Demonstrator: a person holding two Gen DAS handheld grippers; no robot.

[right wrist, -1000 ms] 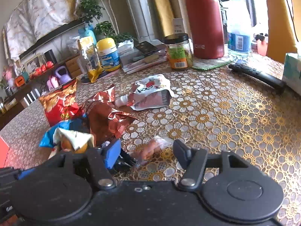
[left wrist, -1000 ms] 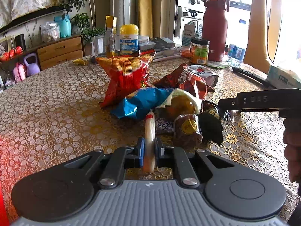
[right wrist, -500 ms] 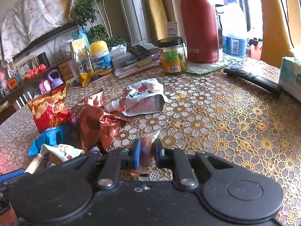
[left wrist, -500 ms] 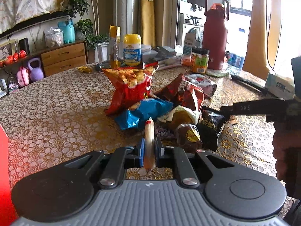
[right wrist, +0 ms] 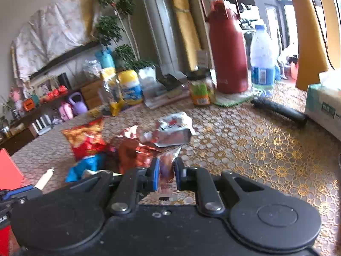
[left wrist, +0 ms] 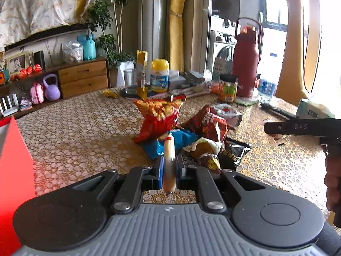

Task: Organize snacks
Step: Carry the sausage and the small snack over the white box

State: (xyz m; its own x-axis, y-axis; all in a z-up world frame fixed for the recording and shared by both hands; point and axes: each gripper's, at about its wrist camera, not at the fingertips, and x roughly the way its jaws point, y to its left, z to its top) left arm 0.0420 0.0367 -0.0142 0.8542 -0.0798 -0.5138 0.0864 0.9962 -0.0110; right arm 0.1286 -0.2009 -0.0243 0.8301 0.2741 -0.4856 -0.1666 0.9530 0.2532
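My left gripper (left wrist: 169, 167) is shut on a pale sausage stick (left wrist: 169, 151) that points up and forward, lifted above the table. My right gripper (right wrist: 166, 171) is shut on a small clear-wrapped reddish snack (right wrist: 168, 164), also lifted. Behind both lies a pile of snacks: a red-orange chip bag (left wrist: 158, 115), a blue bag (left wrist: 181, 137), a brown-red foil bag (left wrist: 210, 122), a round brown cake (left wrist: 210, 162) and a white pouch (right wrist: 173, 128). In the left wrist view, the right gripper's side (left wrist: 298, 127) shows at the right. The sausage tip (right wrist: 45, 176) shows at the left of the right wrist view.
A red box (left wrist: 12, 164) stands at the left edge. At the table's back are a dark red flask (right wrist: 227, 53), a water bottle (right wrist: 262, 57), a jar (right wrist: 200, 87) and a yellow-lidded tub (left wrist: 159, 75). A black remote (right wrist: 279, 109) and a tissue pack (right wrist: 324, 104) lie at the right.
My right gripper closed on the small wrapped snack and lifted it. My left gripper rose with the sausage stick, so the snack pile now sits lower and farther off.
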